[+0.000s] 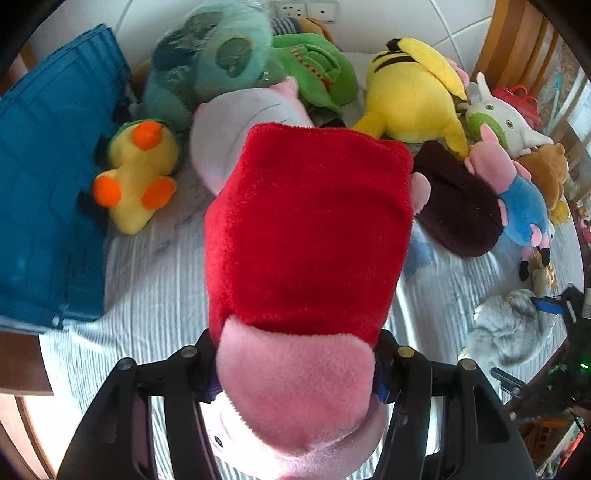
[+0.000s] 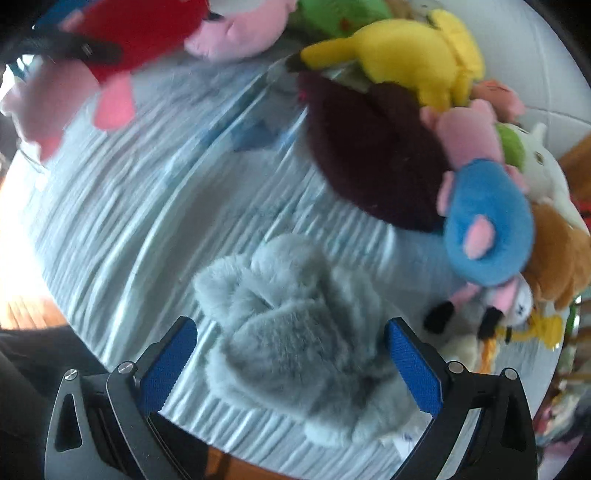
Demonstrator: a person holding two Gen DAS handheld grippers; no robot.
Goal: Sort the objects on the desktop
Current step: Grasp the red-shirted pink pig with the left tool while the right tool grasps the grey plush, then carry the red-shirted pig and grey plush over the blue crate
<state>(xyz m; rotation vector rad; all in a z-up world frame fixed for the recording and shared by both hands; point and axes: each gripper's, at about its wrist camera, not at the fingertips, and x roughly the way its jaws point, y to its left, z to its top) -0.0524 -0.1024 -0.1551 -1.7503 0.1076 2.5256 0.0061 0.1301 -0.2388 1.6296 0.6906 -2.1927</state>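
Note:
My left gripper (image 1: 295, 373) is shut on a pink pig plush in a red dress (image 1: 306, 236) and holds it above the striped cloth; the plush hides the fingertips. It also shows at the top left of the right wrist view (image 2: 140, 29). My right gripper (image 2: 291, 354) is open, with its blue pads (image 2: 166, 369) on either side of a grey furry plush (image 2: 295, 332) that lies on the cloth. The grey plush also shows in the left wrist view (image 1: 506, 325).
A blue bin (image 1: 48, 184) stands at the left. Many plush toys crowd the back: a yellow duck (image 1: 136, 177), a teal plush (image 1: 210, 66), a green one (image 1: 317, 70), a yellow one (image 1: 413, 92), a dark brown one (image 2: 369, 147), and a blue-bodied pig (image 2: 487, 221).

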